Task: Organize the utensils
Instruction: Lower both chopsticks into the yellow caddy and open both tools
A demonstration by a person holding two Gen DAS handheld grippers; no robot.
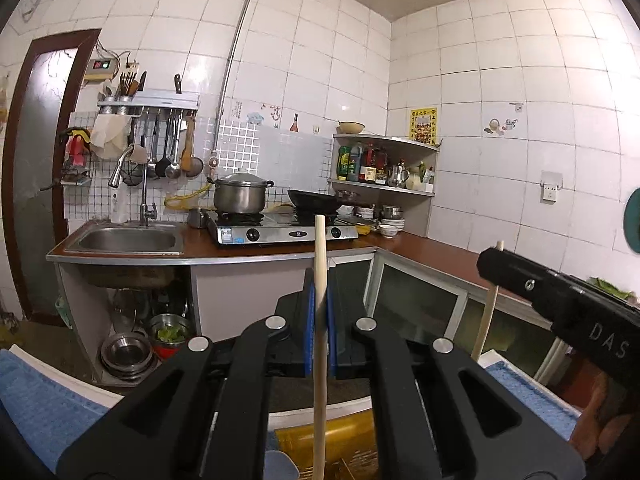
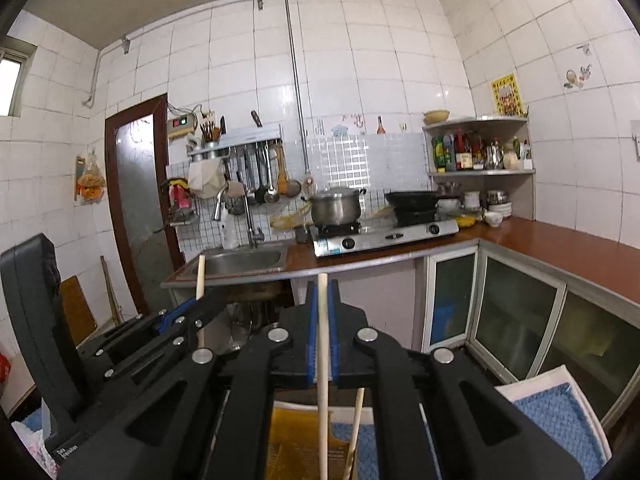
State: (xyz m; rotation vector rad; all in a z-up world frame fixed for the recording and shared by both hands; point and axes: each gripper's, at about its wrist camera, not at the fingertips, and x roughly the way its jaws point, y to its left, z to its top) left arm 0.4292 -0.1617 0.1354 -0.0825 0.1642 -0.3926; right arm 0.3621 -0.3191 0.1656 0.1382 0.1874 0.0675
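Left chopstick [image 1: 320, 264]: pale wooden stick, long axis upright, top end pointing at the ceiling and standing in line with the gas stove [image 1: 286, 232]; lower end runs down out of view past the yellow tray [image 1: 352, 436].
Left hand-held gripper [image 1: 320, 312]: closed tight, blue pads clamped on the left chopstick at about mid-length.
Right chopstick [image 2: 322, 320]: same pale wood, upright too, top end level with the counter [image 2: 560, 240] edge just left of the gas stove; lower end drops over the yellow tray.
Right hand-held gripper [image 2: 322, 340]: closed tight, blue pads pinching the right chopstick.
Side by side: each hand-held gripper shows in the other's view, near but apart, both sticks roughly parallel.
Third stick [image 2: 356, 428]: thin, leaning, seen under the right hand-held gripper above the yellow tray; what it rests on I cannot tell.
Near edges: white tray rims with blue mats [image 2: 560, 412] lie below both hand-held grippers, on the near side of the gas stove.
Open room: clear air between the stick tops and the counter front; the brown counter right of the gas stove is bare, the sink [image 1: 128, 240] lies left of it.
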